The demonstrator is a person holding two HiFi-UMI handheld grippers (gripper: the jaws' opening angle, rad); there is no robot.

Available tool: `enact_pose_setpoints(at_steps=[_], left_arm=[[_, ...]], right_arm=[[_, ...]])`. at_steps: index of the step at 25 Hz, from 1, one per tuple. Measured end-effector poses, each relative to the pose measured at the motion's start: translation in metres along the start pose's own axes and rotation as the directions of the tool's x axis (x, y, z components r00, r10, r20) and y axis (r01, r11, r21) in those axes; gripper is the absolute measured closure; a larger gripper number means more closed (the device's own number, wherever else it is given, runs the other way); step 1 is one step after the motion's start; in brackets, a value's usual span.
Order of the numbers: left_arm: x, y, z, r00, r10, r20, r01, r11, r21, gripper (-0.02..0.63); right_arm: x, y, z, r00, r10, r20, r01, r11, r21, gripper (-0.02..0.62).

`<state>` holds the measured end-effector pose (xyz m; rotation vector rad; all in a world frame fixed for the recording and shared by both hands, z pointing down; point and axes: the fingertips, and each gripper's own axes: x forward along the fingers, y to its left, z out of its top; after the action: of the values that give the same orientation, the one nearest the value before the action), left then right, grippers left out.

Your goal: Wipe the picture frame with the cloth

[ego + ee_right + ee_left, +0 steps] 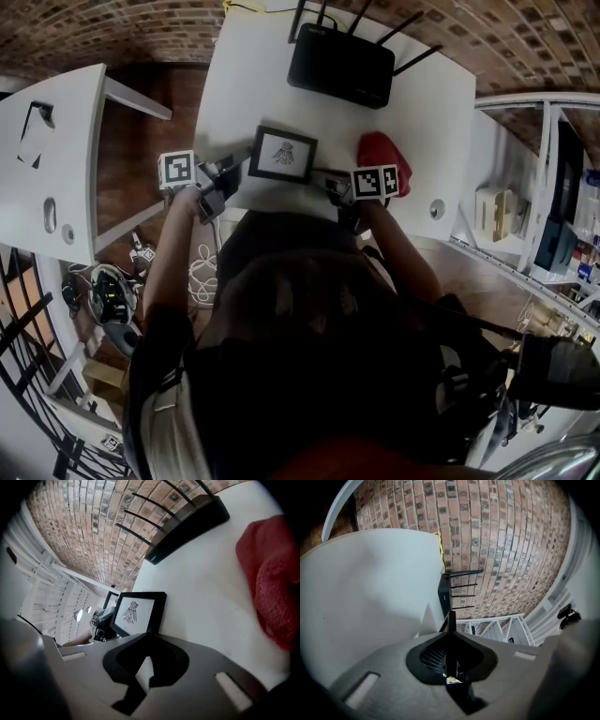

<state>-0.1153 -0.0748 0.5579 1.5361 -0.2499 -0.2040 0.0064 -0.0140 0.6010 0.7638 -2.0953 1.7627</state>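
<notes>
Picture frame (282, 153), black and rectangular with a bird drawing, is clamped by the left gripper (236, 165) near the near edge of the white desk (431, 103).
The frame's left side is pinched edge-on between that gripper's jaws. The right gripper (330, 179) is held just beside the frame's near right corner, its jaws closed together on nothing. A crumpled red cloth (382, 155) is seen lying just right of the frame, untouched by either gripper. A black router (340, 66) with antennas is set at the far edge.
</notes>
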Motion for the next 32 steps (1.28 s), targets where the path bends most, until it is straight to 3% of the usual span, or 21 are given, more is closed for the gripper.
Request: enact_pose_setpoints(at_steps=[8,12,21,28,32], left_arm=[[0.002,0.020,0.003,0.996,0.085,0.003,-0.085,0.996,0.032,0.566],[0.011,0.031,0.000,0.987,0.161,-0.010,-0.160,0.985,0.063,0.567],[0.033,0.035,0.001,0.971,0.239,-0.026,-0.233,0.962,0.143,0.598],[0.045,0.040,-0.005,0.944,0.327,-0.044,-0.313,0.930,0.190,0.601],[0.051,0.044,-0.005,0.914,0.402,-0.050,-0.382,0.896,0.229,0.602]], right_arm=[[-0.008,-0.004,0.004,0.999,-0.017,0.030,0.017,1.000,0.019,0.594],[-0.020,-0.015,0.015,0.996,-0.045,0.074,0.043,0.999,0.028,0.594],[-0.035,-0.025,0.021,0.991,-0.054,0.122,0.049,0.998,0.041,0.594],[-0.047,-0.033,0.022,0.988,-0.036,0.151,0.030,0.999,0.040,0.594],[-0.052,-0.036,0.021,0.987,-0.033,0.157,0.028,0.999,0.034,0.594]])
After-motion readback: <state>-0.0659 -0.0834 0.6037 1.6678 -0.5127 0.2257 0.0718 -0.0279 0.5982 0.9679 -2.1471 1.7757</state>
